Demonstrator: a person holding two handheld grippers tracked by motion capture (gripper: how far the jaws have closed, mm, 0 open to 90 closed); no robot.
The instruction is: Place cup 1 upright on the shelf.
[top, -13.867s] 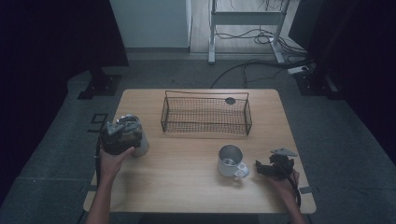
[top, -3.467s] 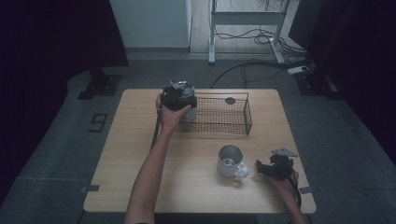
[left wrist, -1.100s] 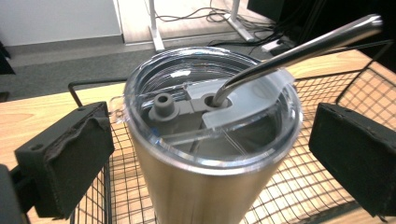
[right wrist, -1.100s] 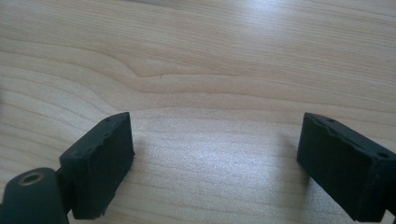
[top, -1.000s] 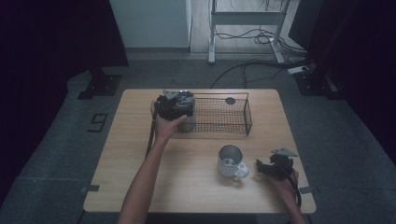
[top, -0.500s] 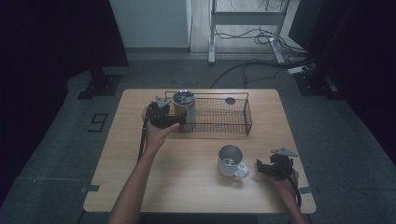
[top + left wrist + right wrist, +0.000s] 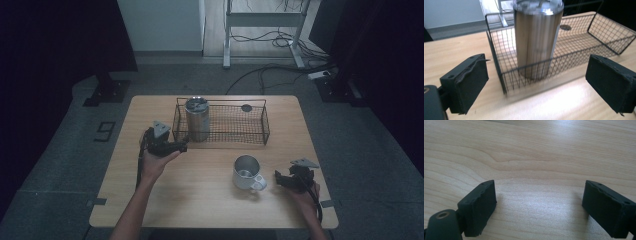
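We see the high view dim and soft, the surroundings near black, the pale wooden table (image 7: 210, 200) the brightest area; the left gripper view is brighter, with glare on the tabletop near the black wire basket (image 7: 564, 60); the tall brushed-metal tumbler (image 7: 537, 37) and the mesh are smeared by motion blur; the right gripper view shows a pale sheen between soft jaw shadows.

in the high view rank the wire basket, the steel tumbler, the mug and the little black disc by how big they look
1. Wire basket, by far the widest.
2. Steel tumbler, standing upright in the basket's left end.
3. Mug; it is nearer the camera, so its gap to the tumbler is unsure.
4. Black disc, smallest.
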